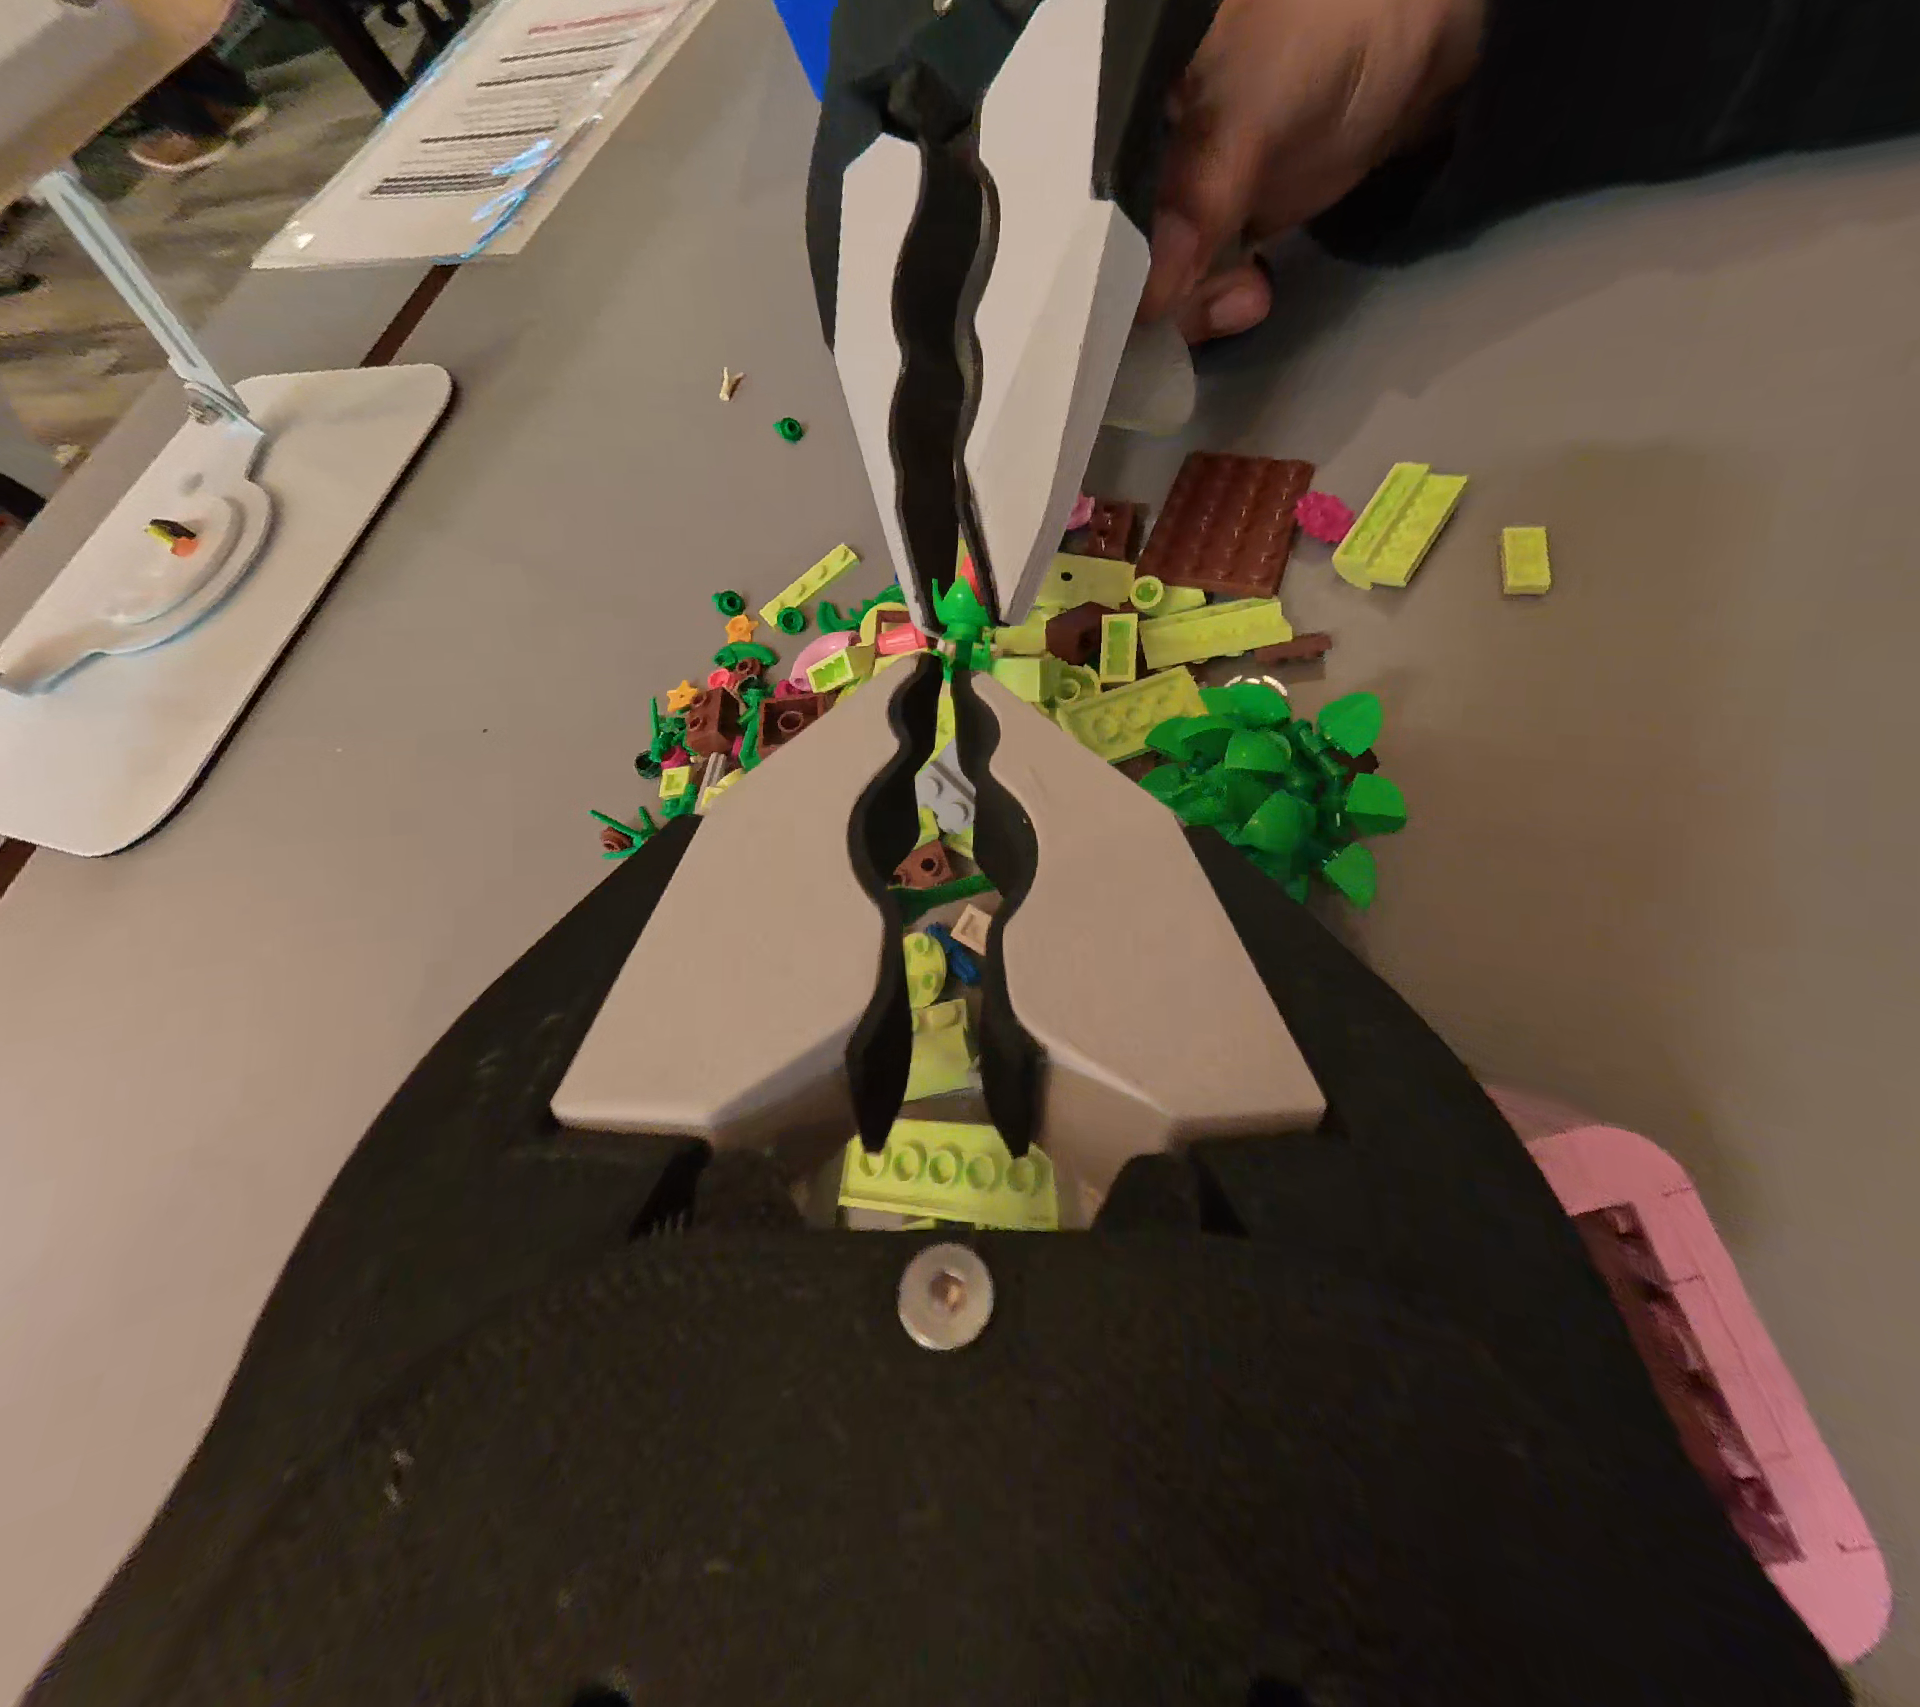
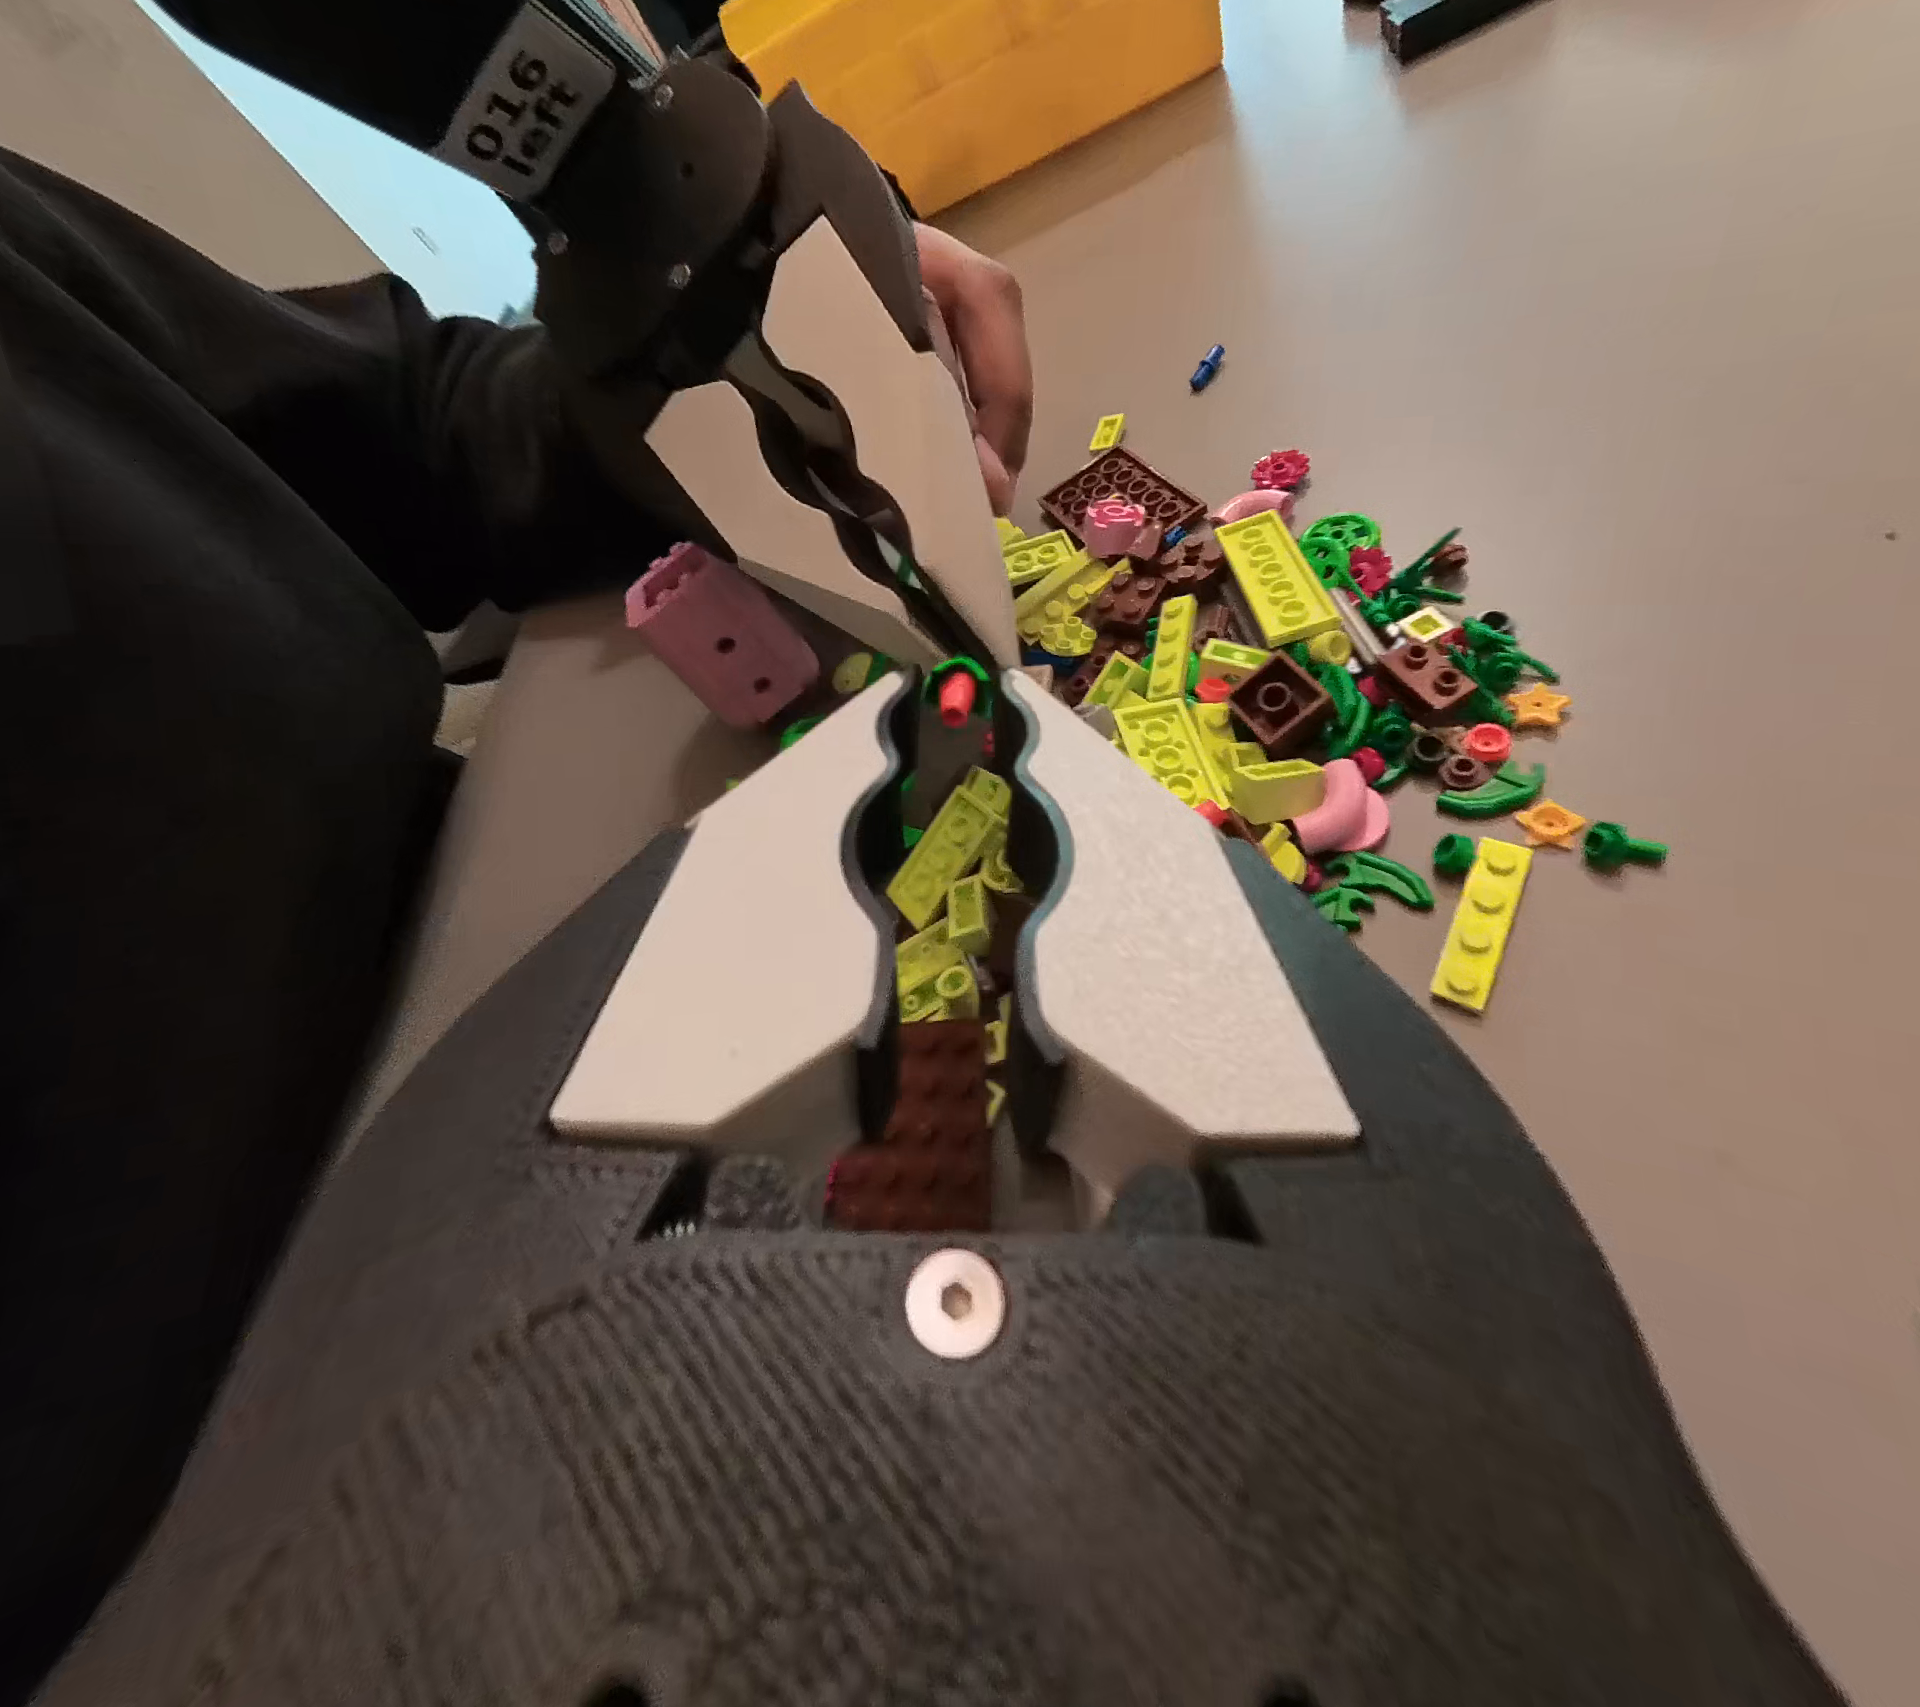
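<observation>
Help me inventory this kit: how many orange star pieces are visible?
2 orange stars at the pile's right edge, right wrist view: one beside a brown brick, one by a green leaf. More may lie buried.

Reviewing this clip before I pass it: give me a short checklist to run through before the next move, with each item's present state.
1. Left gripper shut on the small green piece: ok, tips closed at its lower end.
2. Right gripper shut on the same piece: ok, tips pinch its upper end in the left wrist view.
3. Piece lifted clear of the brick pile: cannot tell.
4. Red stud on the piece seated fully: cannot tell.
5. Pink block apart from both grippers: ok.
6. Yellow bin away from the work area: ok.
</observation>
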### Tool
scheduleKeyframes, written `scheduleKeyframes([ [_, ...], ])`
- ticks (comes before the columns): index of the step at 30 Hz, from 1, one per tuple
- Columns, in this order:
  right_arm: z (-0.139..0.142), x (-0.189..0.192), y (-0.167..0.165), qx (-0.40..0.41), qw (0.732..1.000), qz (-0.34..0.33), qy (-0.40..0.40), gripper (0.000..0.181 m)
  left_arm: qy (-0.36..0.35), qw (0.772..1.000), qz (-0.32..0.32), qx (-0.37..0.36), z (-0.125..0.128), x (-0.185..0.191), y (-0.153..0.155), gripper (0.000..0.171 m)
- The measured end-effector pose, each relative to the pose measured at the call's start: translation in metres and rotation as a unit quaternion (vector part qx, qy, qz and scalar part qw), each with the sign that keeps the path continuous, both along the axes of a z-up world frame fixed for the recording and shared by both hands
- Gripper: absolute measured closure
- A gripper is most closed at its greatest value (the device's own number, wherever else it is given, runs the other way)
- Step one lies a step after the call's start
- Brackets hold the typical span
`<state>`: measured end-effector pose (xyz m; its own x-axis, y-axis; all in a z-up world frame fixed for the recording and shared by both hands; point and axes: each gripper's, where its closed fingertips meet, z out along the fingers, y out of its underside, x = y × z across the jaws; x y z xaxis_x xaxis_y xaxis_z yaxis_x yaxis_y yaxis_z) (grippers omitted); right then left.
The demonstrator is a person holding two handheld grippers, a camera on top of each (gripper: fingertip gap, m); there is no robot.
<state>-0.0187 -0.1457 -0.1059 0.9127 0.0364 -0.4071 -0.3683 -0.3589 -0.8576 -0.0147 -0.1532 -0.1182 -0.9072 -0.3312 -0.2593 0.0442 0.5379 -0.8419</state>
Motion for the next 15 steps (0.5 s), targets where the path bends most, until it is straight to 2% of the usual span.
scheduleKeyframes([
  [7, -0.0077, 0.0009, 0.0013, -0.029, 0.997, -0.007, -0.074, 0.171, -0.022, 0.999, 0.005, 0.028, -0.0067, 0.002, 0.0015, 0.171],
  [10, -0.0058, 0.0016, 0.0012, -0.023, 0.997, -0.009, -0.077, 0.171, -0.018, 1.0, 0.001, 0.024, -0.0059, 0.0008, 0.001, 0.165],
  [15, -0.005, 0.0017, 0.0011, -0.02, 0.997, -0.009, -0.071, 0.171, -0.032, 0.999, 0.0, 0.025, -0.0045, 0.0008, 0.0003, 0.167],
])
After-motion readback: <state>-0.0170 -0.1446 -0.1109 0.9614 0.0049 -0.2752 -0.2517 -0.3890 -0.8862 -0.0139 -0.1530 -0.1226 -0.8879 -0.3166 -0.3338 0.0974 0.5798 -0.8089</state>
